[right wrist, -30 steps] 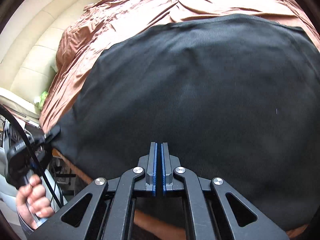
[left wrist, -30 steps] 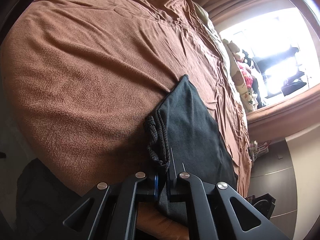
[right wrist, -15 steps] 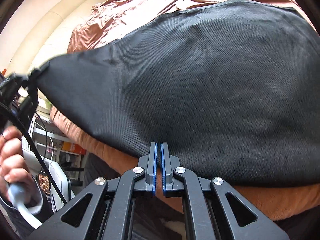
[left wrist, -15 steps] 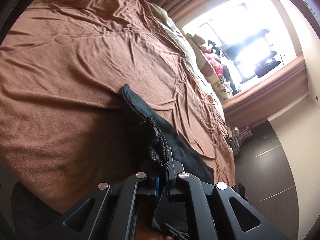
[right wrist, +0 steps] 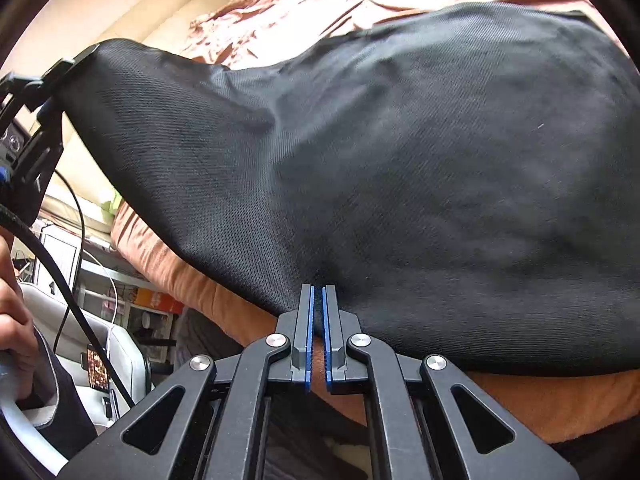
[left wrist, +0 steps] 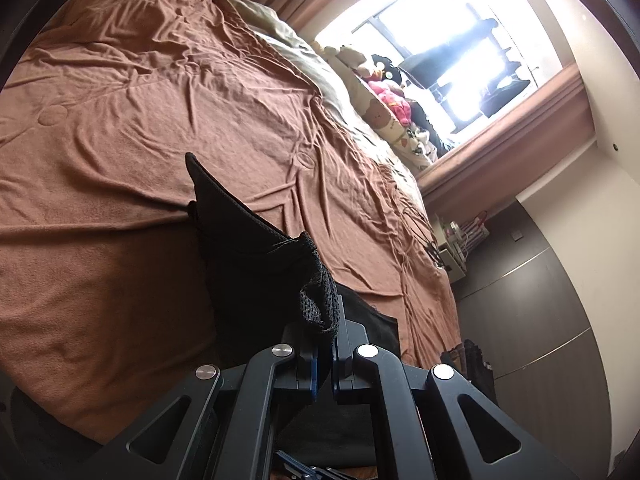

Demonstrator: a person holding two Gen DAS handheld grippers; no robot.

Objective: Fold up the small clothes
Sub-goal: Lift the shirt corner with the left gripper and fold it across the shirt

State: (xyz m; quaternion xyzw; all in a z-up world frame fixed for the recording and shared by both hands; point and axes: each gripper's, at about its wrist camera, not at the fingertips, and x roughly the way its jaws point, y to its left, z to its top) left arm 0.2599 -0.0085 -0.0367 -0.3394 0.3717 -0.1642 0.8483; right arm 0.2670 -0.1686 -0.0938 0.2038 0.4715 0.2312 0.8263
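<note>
Here the left claw (left wrist: 325, 330) clenches a corner of the black garment (left wrist: 256, 272); the right claw (right wrist: 318, 300) pinches its near edge.

We see a wide bed under a creased brown blanket (left wrist: 168, 92), with a pale sheet (left wrist: 304, 60) showing along its far edge. Beyond it a bright window (left wrist: 452, 44) floods the room with daylight, and soft toys (left wrist: 384, 100) crowd its brown sill (left wrist: 516, 120). Dark cupboard doors (left wrist: 532, 300) stand beside a cream wall (left wrist: 580, 168). In the right wrist view, a cream padded headboard (right wrist: 132, 12) rises behind the bed.
</note>
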